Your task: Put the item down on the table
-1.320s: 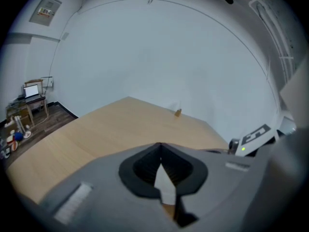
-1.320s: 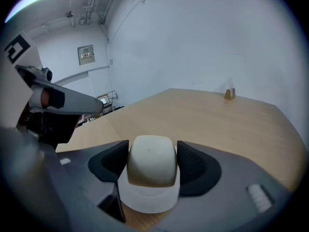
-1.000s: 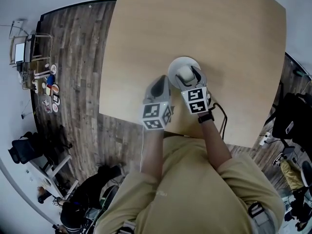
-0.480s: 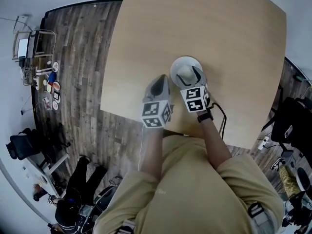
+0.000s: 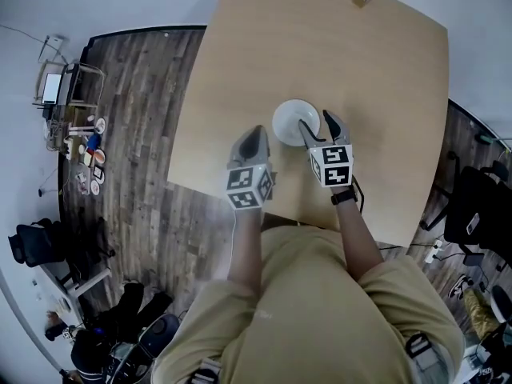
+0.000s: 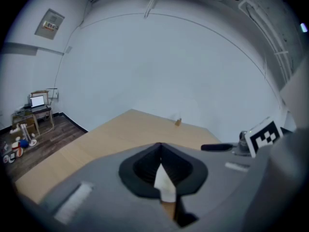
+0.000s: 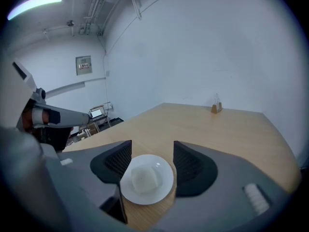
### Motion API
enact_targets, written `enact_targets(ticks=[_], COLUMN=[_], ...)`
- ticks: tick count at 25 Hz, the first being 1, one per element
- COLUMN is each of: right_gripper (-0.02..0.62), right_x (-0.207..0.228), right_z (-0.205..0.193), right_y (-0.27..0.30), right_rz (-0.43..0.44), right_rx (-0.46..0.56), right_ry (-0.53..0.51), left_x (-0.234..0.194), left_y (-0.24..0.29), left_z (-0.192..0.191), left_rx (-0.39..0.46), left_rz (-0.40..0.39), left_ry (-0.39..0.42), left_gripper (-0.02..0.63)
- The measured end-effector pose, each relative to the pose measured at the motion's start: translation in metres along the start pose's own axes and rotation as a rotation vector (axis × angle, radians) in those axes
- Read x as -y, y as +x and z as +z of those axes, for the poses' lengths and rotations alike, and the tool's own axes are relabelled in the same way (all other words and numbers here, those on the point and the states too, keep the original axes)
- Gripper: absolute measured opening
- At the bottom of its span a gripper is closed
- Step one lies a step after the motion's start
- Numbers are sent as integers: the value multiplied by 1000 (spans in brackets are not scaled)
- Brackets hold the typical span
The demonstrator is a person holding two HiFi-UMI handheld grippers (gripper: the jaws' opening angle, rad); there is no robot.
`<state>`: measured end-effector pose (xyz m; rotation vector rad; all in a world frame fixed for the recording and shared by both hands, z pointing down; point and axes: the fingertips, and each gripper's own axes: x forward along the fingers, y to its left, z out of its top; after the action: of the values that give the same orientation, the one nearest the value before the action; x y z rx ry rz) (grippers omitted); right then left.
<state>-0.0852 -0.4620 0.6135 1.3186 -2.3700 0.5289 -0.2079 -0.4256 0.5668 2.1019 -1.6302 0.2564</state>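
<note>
Centre frame: your right gripper (image 5: 315, 126) is hovering released at the white plate (image 5: 282, 123) on the table (image 5: 376, 62). Your left gripper (image 5: 255, 136) is hanging clenched, empty, beside it.

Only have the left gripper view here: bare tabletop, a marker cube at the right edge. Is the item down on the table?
Observer: Yes. The head view shows a white plate resting flat on the table.
Operator: Is the right gripper clamped on it?
Observer: No. In the right gripper view the right gripper has its jaws wide apart, and the plate shows in the gap between them, not squeezed.
Operator: Anything on the plate?
Observer: One white blocky lump sits near its middle. I cannot tell what it is.
</note>
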Motion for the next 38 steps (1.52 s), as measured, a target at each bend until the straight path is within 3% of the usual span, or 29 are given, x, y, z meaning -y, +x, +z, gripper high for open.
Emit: enact_targets(ticks=[8,14,23,38], right_gripper=[100,13,5,5], right_x=[15,7,7,-19], right_z=[73,121,131,125], right_y=[-101,-174,-227,-242], right_rz=[-4,-16,-59,-26], right_rx=[219,381,453,476], right_ry=[3,-65,-116,-138], left_x=[44,74,97,112], left_y=[-61,-101,-143,-156], left_z=[49,80,110,97], left_rx=[153,259,368,346], left_rz=[8,6,20,-9], left_ry=[110,174,233,256], left_gripper=[2,2,2,2])
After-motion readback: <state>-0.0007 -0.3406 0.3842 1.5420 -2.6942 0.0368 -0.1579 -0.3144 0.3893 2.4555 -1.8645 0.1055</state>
